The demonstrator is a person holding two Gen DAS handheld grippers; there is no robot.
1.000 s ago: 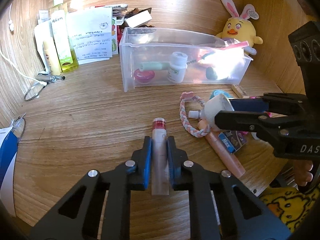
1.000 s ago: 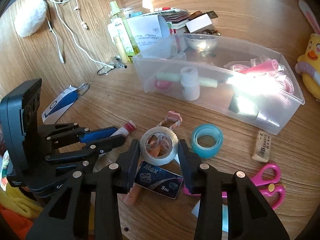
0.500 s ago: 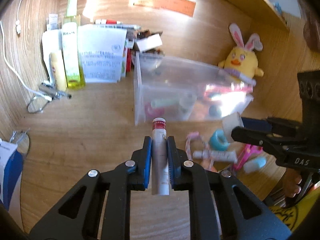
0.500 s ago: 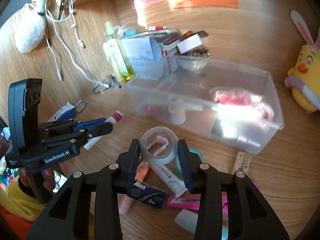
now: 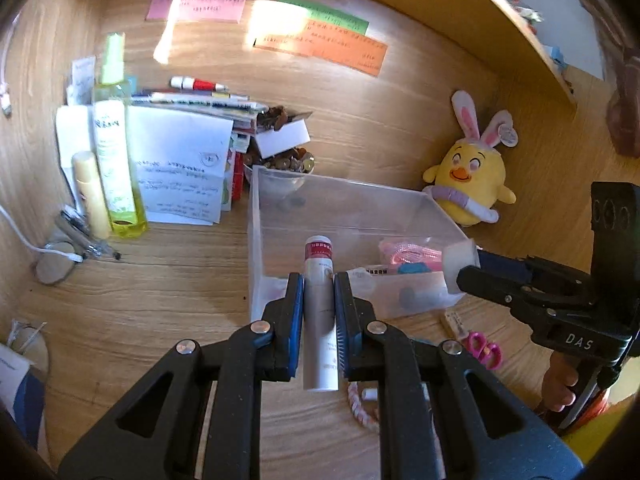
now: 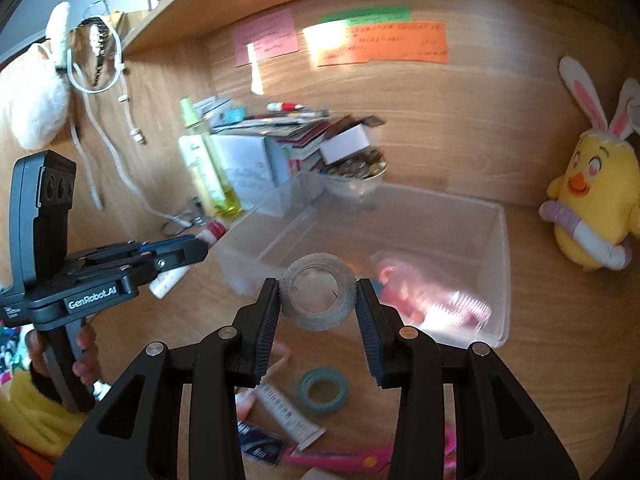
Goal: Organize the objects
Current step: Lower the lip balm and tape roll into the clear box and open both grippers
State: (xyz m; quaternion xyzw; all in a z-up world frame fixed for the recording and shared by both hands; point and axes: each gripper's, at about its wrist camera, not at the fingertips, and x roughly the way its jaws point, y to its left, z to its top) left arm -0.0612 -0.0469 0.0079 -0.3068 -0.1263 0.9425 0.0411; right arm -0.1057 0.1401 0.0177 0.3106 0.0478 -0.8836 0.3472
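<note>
My left gripper [image 5: 319, 300] is shut on a white tube with a red cap [image 5: 319, 300], held in the air at the near edge of the clear plastic bin [image 5: 256, 240]. My right gripper [image 6: 317, 300] is shut on a grey roll of tape [image 6: 317, 300], held above the near side of the same bin [image 6: 502, 264]. The right gripper also shows in the left wrist view [image 5: 468, 272], and the left gripper in the right wrist view [image 6: 188, 250]. Pink items [image 6: 432, 296] lie inside the bin.
On the desk below lie a teal tape roll [image 6: 323, 390], a white tube [image 6: 288, 412], pink scissors [image 5: 484, 348], a braided band [image 5: 360, 408] and an eraser [image 5: 454, 322]. A yellow plush chick [image 5: 468, 180], bottles [image 5: 114, 152], papers and a bowl [image 6: 356, 176] stand behind.
Both grippers have risen off the desk and moved forward to the bin, each carrying its object. The view now looks down into the bin.
</note>
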